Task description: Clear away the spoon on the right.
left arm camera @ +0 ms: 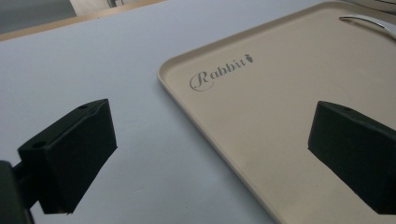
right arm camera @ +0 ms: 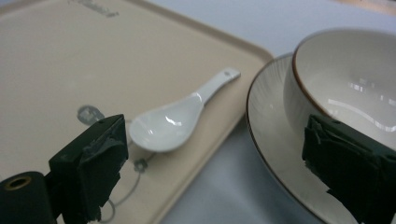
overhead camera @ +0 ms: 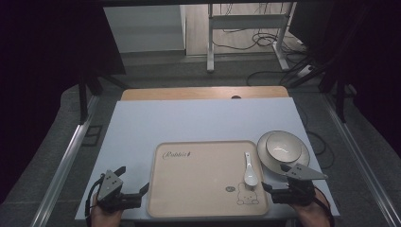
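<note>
A white ceramic spoon (overhead camera: pixel 249 173) (right arm camera: pixel 173 121) lies on the right side of a beige tray (overhead camera: pixel 198 184) (right arm camera: pixel 70 60) printed with "Rabbit" and a small bear. Just right of the tray a cream bowl (overhead camera: pixel 283 145) (right arm camera: pixel 345 84) stands on a ribbed plate (overhead camera: pixel 268 160) (right arm camera: pixel 268 121). My right gripper (overhead camera: pixel 274 176) (right arm camera: pixel 219 163) is open at the tray's near right corner, one jaw beside the spoon's scoop and the other in front of the bowl, holding nothing. My left gripper (overhead camera: pixel 135 178) (left arm camera: pixel 212 149) is open and straddles the tray's left rim (left arm camera: pixel 196 107).
The tray and plate rest on a pale grey table top (overhead camera: pixel 189 123) (left arm camera: pixel 93 70) with a wooden strip (overhead camera: pixel 203 92) at its far edge. Metal frame rails (overhead camera: pixel 66 161) run along both sides. Cables lie on the floor beyond the table (overhead camera: pixel 265 42).
</note>
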Available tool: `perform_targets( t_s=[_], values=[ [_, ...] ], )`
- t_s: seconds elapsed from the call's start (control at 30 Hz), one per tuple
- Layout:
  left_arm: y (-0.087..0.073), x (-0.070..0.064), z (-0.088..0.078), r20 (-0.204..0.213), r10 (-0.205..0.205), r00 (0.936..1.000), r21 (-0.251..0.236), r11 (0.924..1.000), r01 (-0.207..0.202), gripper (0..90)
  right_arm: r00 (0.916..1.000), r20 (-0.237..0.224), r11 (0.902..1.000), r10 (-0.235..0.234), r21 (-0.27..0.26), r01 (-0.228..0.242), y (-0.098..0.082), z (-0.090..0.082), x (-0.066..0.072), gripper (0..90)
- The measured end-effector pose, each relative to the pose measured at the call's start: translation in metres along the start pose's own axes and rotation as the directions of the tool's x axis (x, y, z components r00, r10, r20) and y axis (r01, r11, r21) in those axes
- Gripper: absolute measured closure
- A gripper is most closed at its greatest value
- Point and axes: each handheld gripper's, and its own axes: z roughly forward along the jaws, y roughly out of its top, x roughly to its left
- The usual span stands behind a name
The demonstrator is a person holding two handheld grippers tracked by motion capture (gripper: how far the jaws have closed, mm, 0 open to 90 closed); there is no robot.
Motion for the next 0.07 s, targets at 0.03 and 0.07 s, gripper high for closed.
perform_targets(
  t_s=[0.03,0.07],
  values=[
    [0.0003,-0.0001,0.0002,0.001,0.000,1.0000,-0.001,1.0000,0.000,0.9,1.0000,0.002,1.0000,0.001,0.004,-0.001,-0.0010,0.0008,-0.0008,6.5],
    [0.0003,-0.0002,0.0006,0.001,0.001,1.0000,0.000,1.0000,-0.001,0.8,1.0000,0.006,1.0000,-0.002,0.005,0.002,-0.0012,0.0012,-0.0014,6.2]
  ],
)
